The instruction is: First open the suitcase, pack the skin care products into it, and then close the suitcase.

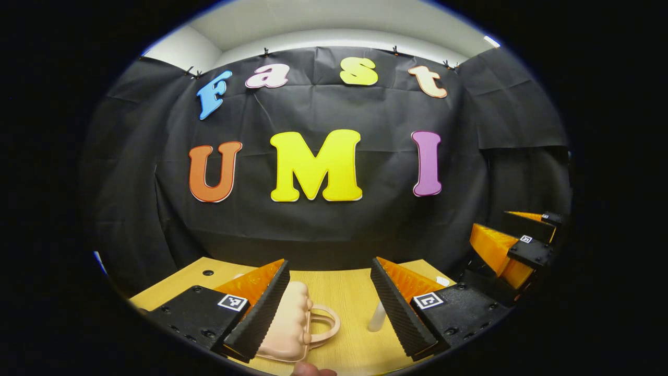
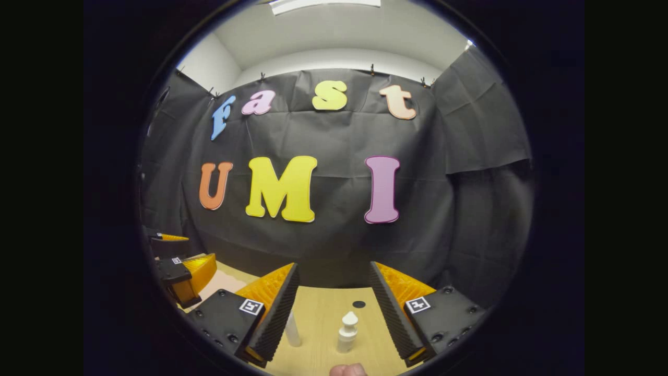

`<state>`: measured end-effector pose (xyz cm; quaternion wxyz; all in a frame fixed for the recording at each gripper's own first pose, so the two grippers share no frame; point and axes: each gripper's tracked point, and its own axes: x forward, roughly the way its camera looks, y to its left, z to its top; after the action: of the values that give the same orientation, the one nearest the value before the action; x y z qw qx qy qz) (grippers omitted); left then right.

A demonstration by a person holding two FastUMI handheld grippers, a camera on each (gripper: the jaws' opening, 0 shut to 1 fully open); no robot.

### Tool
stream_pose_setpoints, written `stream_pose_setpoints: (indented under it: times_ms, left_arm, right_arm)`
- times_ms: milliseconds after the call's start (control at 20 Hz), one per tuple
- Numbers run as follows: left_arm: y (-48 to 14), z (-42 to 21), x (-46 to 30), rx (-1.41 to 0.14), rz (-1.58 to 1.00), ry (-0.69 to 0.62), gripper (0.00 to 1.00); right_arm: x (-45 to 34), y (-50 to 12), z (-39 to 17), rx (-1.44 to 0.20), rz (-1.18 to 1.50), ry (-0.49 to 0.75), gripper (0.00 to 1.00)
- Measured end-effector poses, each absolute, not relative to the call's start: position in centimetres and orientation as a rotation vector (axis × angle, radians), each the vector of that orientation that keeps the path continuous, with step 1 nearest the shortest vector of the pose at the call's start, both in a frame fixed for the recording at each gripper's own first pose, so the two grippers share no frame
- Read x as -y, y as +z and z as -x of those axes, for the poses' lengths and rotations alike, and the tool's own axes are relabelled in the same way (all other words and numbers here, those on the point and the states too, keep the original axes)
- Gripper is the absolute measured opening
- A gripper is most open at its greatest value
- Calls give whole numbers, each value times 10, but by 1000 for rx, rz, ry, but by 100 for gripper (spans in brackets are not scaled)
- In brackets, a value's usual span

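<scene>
A small peach-pink suitcase [image 1: 291, 325] with a loop handle lies closed on the wooden table [image 1: 344, 292], partly behind my left gripper's left finger. My left gripper [image 1: 330, 274] hovers above it, open, nothing between its fingers. A clear tube [image 1: 377, 317] stands by its right finger. In the right gripper view, a white pump bottle [image 2: 347, 332] stands on the table between the fingers of my right gripper [image 2: 334, 275], which is open and above it. The clear tube [image 2: 292, 329] stands beside its left finger. Each view shows the other gripper off to the side [image 1: 514, 245] [image 2: 182, 271].
The black cloth wall closes off the far side of the table, close behind the objects. A dark round hole [image 2: 359, 304] marks the tabletop beyond the pump bottle, another hole [image 1: 208, 272] sits at the far left. A fingertip [image 2: 348, 369] shows at the bottom edge.
</scene>
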<state>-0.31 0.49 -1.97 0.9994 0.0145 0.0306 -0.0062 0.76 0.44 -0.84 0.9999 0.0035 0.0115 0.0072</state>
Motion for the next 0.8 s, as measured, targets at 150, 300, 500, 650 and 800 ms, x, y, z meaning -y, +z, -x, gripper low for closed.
stream_pose_setpoints:
  times_ms: [150, 300, 500, 650, 800]
  left_arm:
    - [-31, 4, 1, -88, -15, -35, 99]
    - [-39, 1, 0, -102, -64, -29, 99]
    - [-69, -12, 9, -139, -326, -128, 99]
    - [-116, -20, 5, -217, -538, -192, 97]
    - [-170, -22, -4, -355, -745, -216, 95]
  right_arm:
    - [1, -14, -7, -37, -7, 8, 80]
    - [9, -18, -7, -46, -2, -2, 80]
    - [23, -37, -4, -103, 17, 0, 80]
    - [49, -46, 0, -122, 39, -39, 80]
    - [75, -58, 1, -148, 52, -81, 80]
